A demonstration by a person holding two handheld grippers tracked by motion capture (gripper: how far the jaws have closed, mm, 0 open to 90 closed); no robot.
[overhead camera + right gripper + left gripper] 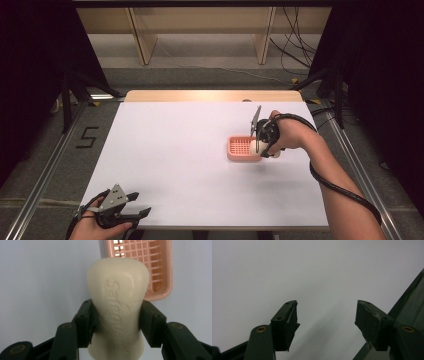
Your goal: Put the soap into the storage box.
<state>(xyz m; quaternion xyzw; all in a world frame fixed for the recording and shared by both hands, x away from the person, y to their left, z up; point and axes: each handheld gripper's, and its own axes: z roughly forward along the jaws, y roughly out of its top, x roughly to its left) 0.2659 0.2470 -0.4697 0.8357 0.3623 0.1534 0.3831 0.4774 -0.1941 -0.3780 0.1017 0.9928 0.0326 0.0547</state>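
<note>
right tongs [116,322] clamped on the waist of a cream soap bar [117,302], long axis running up the frame toward the pink slotted soap dish [160,270], which lies just beyond and slightly right of the bar's far end. in the high view the dish [235,150] sits right of centre on the white table [175,160], the right hand nearer; the bar is mostly hidden there. left tongs [325,322] wide, empty, at lower left.

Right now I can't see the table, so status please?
Right gripper shut on soap bar, above pink soap dish. Left gripper open, idle. Path clear.
</note>
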